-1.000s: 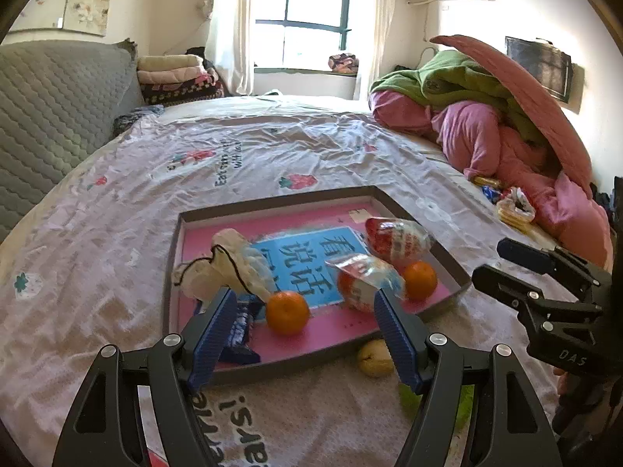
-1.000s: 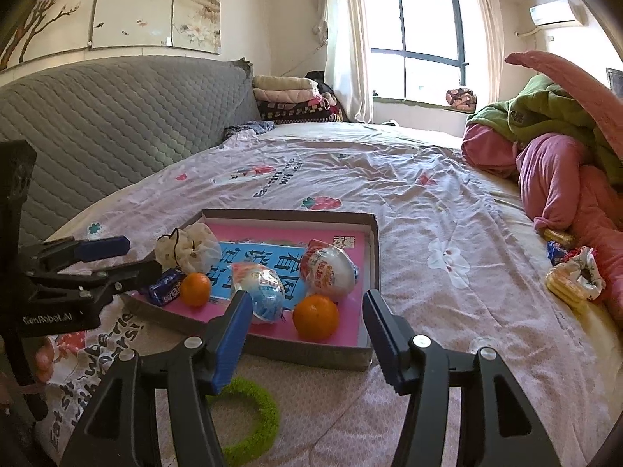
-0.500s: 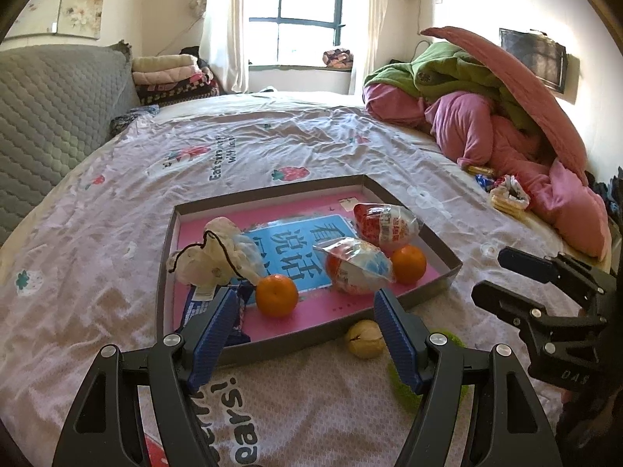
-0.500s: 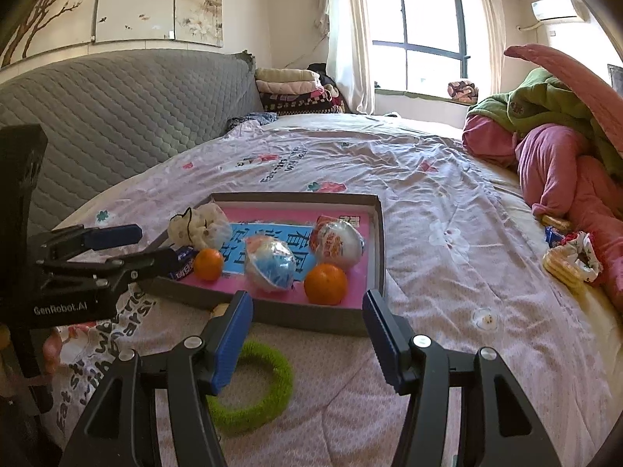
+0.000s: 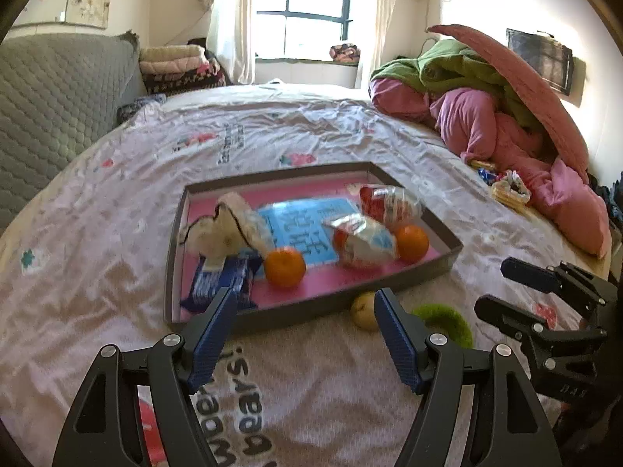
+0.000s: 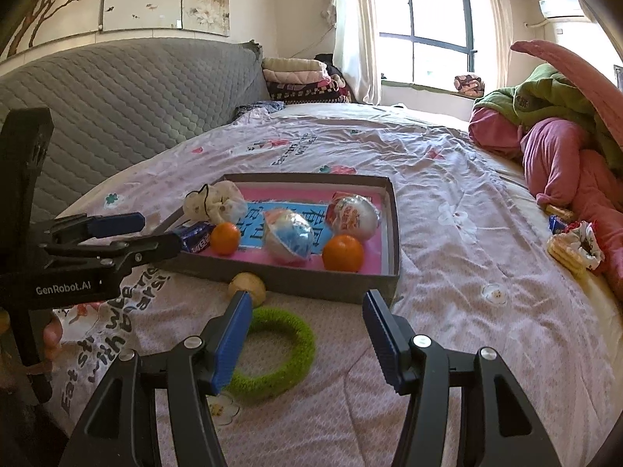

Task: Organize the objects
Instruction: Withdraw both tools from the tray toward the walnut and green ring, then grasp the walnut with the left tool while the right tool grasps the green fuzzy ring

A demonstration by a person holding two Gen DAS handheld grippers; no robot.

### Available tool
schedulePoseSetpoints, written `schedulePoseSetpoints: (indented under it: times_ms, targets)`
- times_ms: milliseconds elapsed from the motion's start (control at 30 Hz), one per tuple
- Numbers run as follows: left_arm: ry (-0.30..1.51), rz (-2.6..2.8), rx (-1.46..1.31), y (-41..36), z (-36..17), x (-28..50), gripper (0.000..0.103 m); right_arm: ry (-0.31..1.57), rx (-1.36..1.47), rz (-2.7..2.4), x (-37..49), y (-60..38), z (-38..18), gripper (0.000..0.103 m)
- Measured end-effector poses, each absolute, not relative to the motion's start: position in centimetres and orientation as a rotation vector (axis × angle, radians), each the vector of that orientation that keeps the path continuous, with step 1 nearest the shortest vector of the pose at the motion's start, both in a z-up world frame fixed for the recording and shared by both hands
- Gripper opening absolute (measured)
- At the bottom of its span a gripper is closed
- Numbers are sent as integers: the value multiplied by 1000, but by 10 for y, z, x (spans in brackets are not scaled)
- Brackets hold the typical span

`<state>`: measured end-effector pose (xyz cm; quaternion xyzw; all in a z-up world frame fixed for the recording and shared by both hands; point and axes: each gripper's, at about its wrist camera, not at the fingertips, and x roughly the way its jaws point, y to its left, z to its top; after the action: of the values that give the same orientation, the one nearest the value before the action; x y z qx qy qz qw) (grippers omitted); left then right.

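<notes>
A grey tray (image 5: 311, 309) with a pink floor lies on the bed; it also shows in the right wrist view (image 6: 311, 278). In it are two oranges (image 5: 285, 266) (image 5: 411, 243), two wrapped egg toys (image 5: 364, 241) (image 5: 389, 202), a white pouch (image 5: 224, 229) and a blue snack pack (image 5: 222, 280). A small yellowish fruit (image 5: 364, 311) (image 6: 247, 286) and a green fuzzy ring (image 6: 278, 354) (image 5: 447, 321) lie on the sheet in front of the tray. My left gripper (image 5: 305, 336) is open and empty, just short of the tray. My right gripper (image 6: 305, 336) is open and empty, over the ring.
A grey quilted headboard (image 6: 117, 97) runs along the left. Pink and green bedding (image 5: 506, 124) is piled at the right, with snack packets (image 6: 572, 245) beside it. Folded blankets (image 6: 300, 78) sit near the window.
Both grippers have pulled back from the tray, so the fruit and green ring now show in full. Jaws stay open.
</notes>
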<state>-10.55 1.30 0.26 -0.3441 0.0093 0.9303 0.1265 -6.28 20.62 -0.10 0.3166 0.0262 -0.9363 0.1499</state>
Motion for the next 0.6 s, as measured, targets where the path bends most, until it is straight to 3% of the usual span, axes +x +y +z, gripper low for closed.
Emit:
schedulePoseSetpoints:
  times_ms: [600]
  targets:
    - [54, 2655, -1131, 20, -32, -93, 74, 75, 1019, -2641, -49, 202, -19, 59]
